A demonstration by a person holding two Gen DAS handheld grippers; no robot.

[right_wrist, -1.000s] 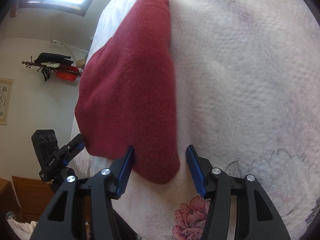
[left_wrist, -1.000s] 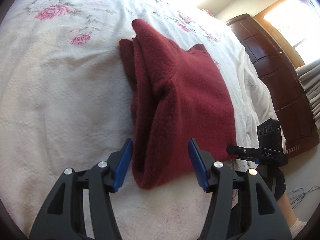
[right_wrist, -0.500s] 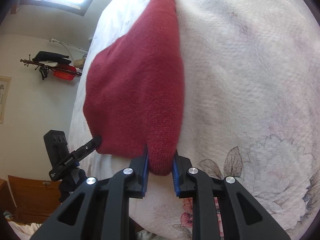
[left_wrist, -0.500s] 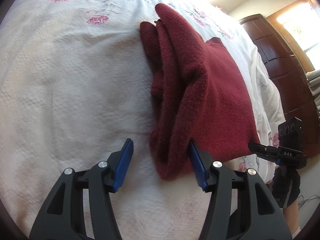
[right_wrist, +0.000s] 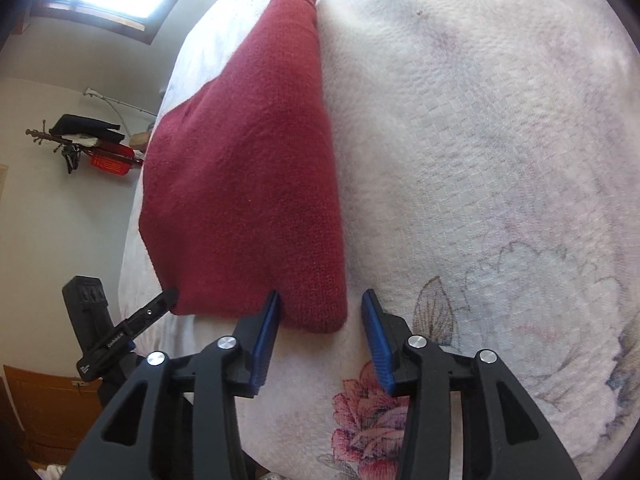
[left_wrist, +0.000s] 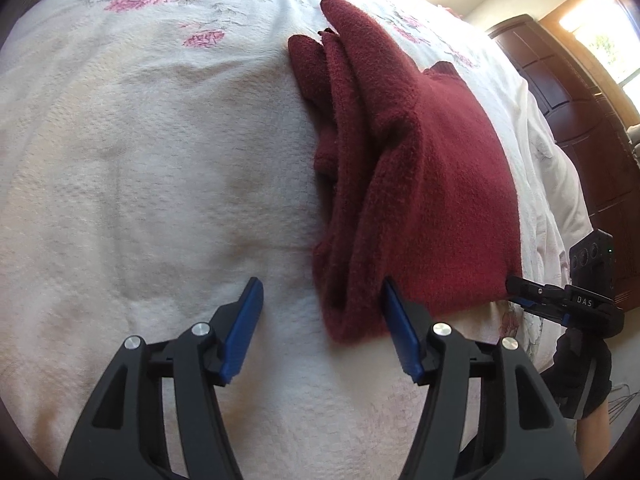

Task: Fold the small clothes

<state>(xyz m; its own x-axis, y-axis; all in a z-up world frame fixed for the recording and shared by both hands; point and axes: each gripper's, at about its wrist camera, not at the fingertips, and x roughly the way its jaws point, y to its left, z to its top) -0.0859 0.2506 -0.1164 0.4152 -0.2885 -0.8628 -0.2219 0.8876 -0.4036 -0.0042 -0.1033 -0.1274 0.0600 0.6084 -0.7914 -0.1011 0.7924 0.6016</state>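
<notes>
white floral bedspread (left_wrist: 140,168) lies bare left of the folded red sweater (left_wrist: 432,184), whose near hem sits by the bed's edge. left gripper (left_wrist: 320,328) jaws gape wide, bunched hem between them, ungripped. right gripper (right_wrist: 318,336) likewise spread around a corner. only the left view shows stacked folds.

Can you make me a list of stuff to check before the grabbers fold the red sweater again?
1. Left gripper open: ok, jaws wide apart.
2. Right gripper open: ok, jaws apart.
3. Red sweater corner sits between the left jaws: ok.
4. Sweater's other near corner sits between the right jaws: ok.
5. Sweater lies flat: not ok, its left edge is bunched in ridges.
6. Bedspread beside it is smooth: ok.
</notes>
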